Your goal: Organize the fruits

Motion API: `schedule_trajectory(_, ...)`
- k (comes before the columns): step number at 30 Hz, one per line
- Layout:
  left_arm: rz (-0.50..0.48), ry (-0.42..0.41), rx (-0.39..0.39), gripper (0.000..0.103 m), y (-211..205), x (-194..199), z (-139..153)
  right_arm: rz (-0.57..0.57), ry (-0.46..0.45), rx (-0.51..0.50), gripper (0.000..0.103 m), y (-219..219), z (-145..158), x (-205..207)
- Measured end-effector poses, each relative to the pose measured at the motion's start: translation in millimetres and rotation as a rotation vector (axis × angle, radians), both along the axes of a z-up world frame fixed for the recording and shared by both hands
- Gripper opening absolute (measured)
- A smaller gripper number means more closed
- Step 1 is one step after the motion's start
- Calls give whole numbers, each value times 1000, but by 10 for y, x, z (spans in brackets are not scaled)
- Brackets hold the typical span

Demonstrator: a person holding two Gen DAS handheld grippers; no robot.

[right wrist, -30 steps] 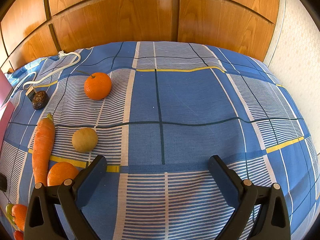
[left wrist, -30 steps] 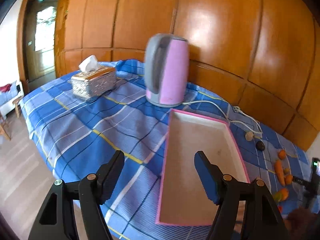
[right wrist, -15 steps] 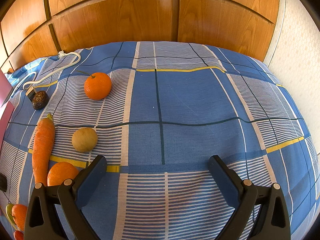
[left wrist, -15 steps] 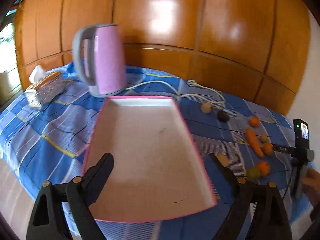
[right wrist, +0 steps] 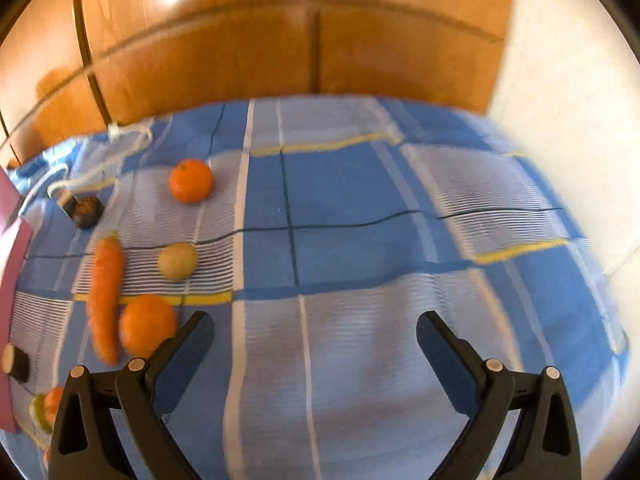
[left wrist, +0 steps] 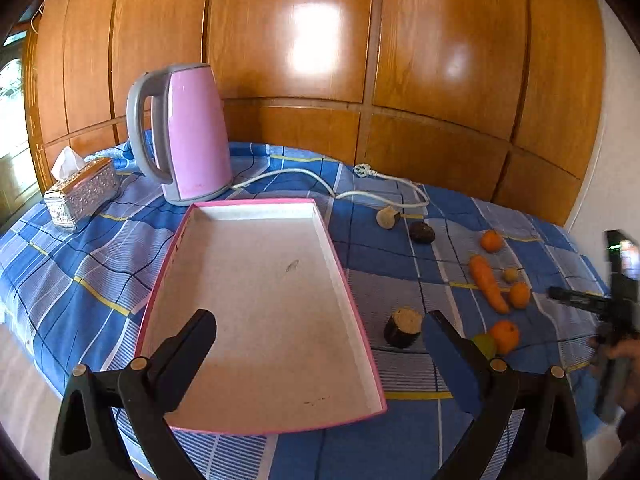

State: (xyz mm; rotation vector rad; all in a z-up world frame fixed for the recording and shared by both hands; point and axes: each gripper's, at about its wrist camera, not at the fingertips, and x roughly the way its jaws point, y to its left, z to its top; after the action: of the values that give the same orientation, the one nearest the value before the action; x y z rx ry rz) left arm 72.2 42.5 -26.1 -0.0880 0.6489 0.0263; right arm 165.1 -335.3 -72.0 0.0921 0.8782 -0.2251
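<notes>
Both grippers empty: left gripper [left wrist: 318, 354] jaws opening over the tray [left wrist: 256, 426], right gripper [right wrist: 314, 354] jaws wide apart, orange [right wrist: 147, 323] just left of its left jaw, probably firm, light, roll-prone, best pinched across the middle.

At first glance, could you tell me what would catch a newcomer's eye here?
The glossy pink electric kettle stands at the back of the blue checked tablecloth. Before it lies the empty pink-rimmed shallow tray; to its right are scattered the long orange carrot and round tangerines.
</notes>
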Motion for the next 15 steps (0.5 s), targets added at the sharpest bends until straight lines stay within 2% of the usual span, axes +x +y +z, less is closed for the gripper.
schedule_trajectory(3,11,10,11,103,-24,-9,-33,42,-71,-18,103,319,258,-384)
schedule_trajectory(6,18,-3,4,103,-40,-44,-38,78,-176,-116,103,767,517,-718)
schedule_trajectory(8,29,-5,7,103,-47,-52,-36,50,-243,-140,103,979,634,-893)
schedule_trajectory(10,36,-12,10,103,-53,-70,-29,31,-215,-55,103,1119,633,-958)
schedule_trajectory(12,50,-17,26,103,-56,-100,-26,93,-124,38,101,1246,553,-935)
schedule_trajectory(15,59,-37,33,103,-39,-152,-14,96,-109,30,101,1395,472,-1039)
